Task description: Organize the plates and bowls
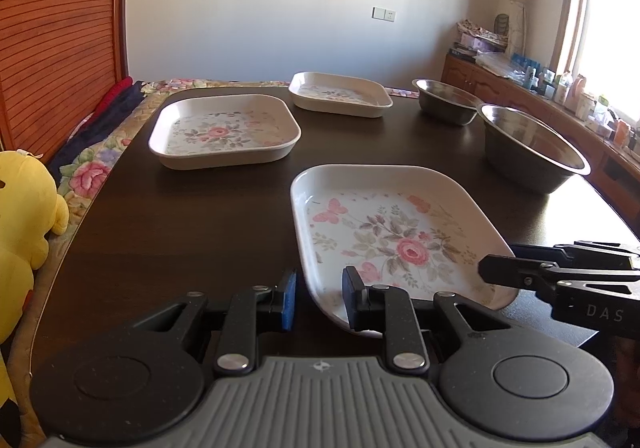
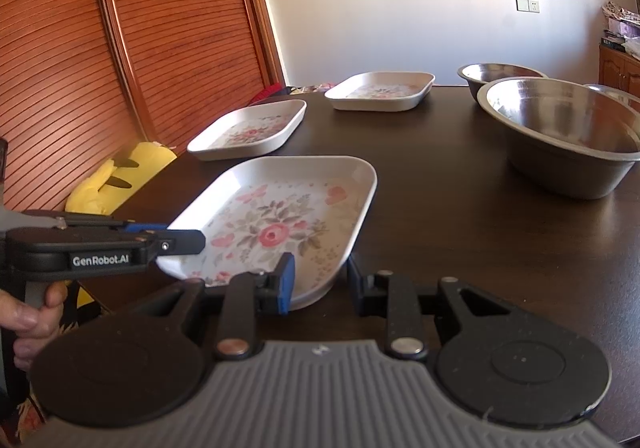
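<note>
A large floral square plate (image 1: 392, 236) (image 2: 280, 224) lies nearest me on the dark table (image 1: 200, 215). My left gripper (image 1: 319, 298) is open, its fingers on either side of the plate's near left rim. My right gripper (image 2: 320, 284) is open, its fingers on either side of the plate's near right rim. Two more floral plates lie further back, one at mid-left (image 1: 224, 131) (image 2: 250, 129) and one at the far middle (image 1: 340, 93) (image 2: 382, 89). A large steel bowl (image 1: 532, 147) (image 2: 564, 131) and a smaller steel bowl (image 1: 446, 99) (image 2: 492, 75) stand on the right.
A yellow plush toy (image 1: 24, 215) (image 2: 116, 179) sits off the table's left edge on a floral cover (image 1: 96, 163). A slatted wooden door (image 2: 100, 47) stands to the left. A cluttered wooden sideboard (image 1: 560, 95) runs along the right wall.
</note>
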